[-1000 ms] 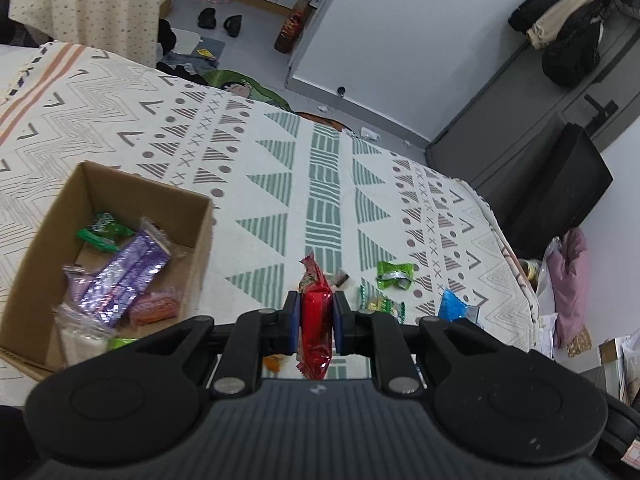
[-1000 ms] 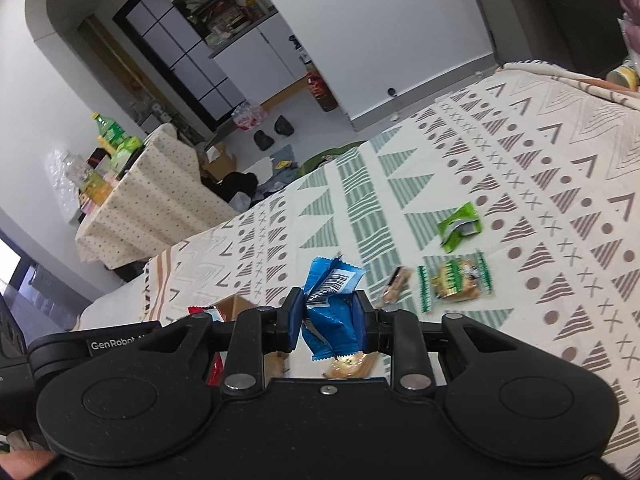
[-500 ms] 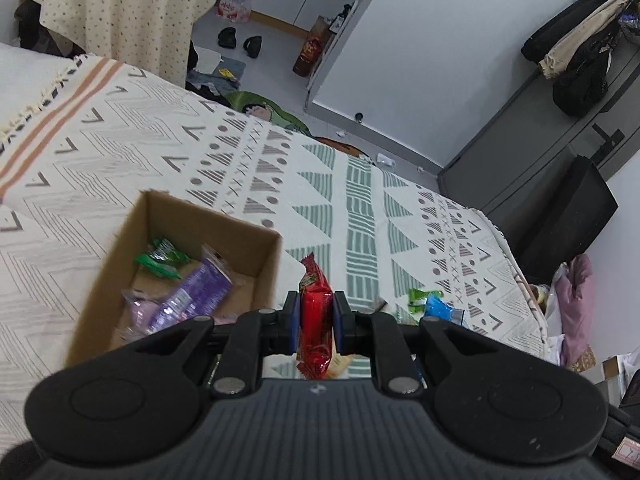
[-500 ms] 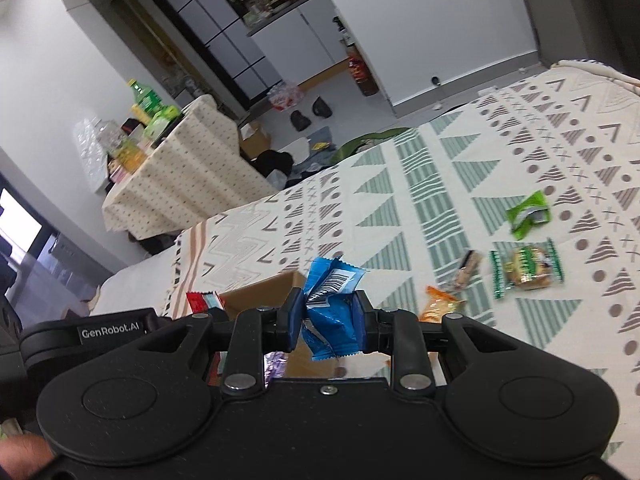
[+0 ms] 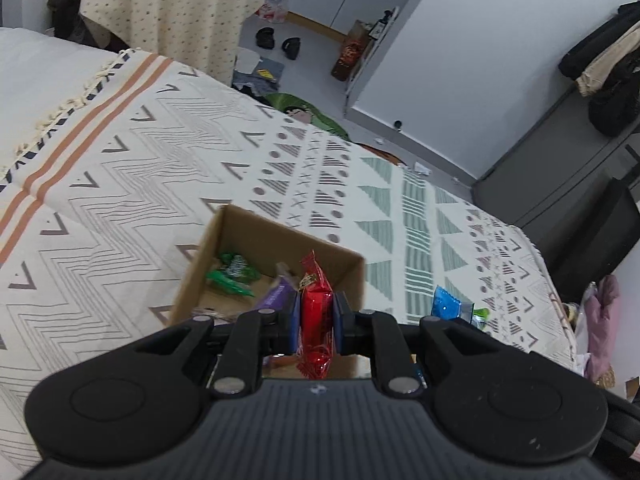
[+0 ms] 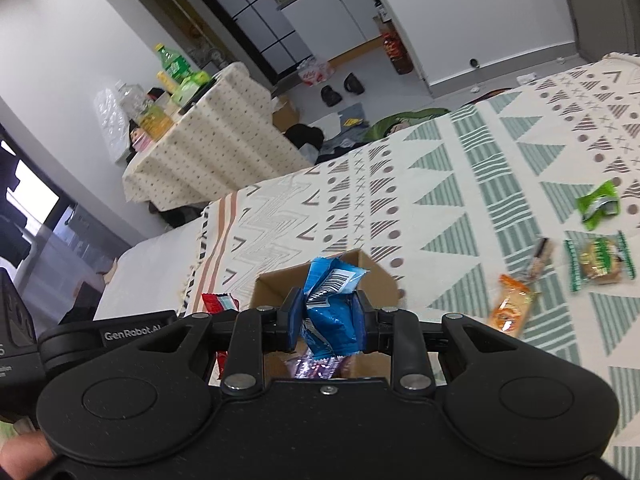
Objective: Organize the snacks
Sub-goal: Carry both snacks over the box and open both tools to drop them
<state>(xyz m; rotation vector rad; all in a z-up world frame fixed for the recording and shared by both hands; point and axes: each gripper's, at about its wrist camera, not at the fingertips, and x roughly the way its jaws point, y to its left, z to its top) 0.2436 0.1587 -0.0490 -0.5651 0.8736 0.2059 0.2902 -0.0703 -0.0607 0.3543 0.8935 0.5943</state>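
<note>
Both grippers have carried their packets across the patterned bedspread (image 5: 160, 168) since the earlier frames, so the cardboard box (image 5: 236, 236), which sat off to the left before, now lies straight ahead of each pair of fingers. Clamped narrow in the left gripper (image 5: 316, 316) is one red snack packet (image 5: 316, 304), standing upright over the box's open top. The right gripper (image 6: 327, 316) is likewise closed tight on one crumpled blue snack packet (image 6: 332, 304), barcode facing up, held above the box's near wall.

Inside the box, the left wrist view shows one green wrapper (image 5: 232, 274) near the far left corner and one purple packet (image 5: 276, 296) partly hidden behind the fingers; anything more is covered by the gripper body. Four snacks lie loose on the bedspread in the right wrist view: one bright green wrapper (image 6: 598, 204), one green-edged biscuit pack (image 6: 600, 258), one small brown bar (image 6: 540, 258) and one orange packet (image 6: 510, 310), all well apart from the box, off to the right.

Wide bare cloth surrounds the box on its left and far sides. Beyond the bed's far edge the floor holds two dark shoes (image 6: 338, 90) and a draped side table (image 6: 208, 144).
</note>
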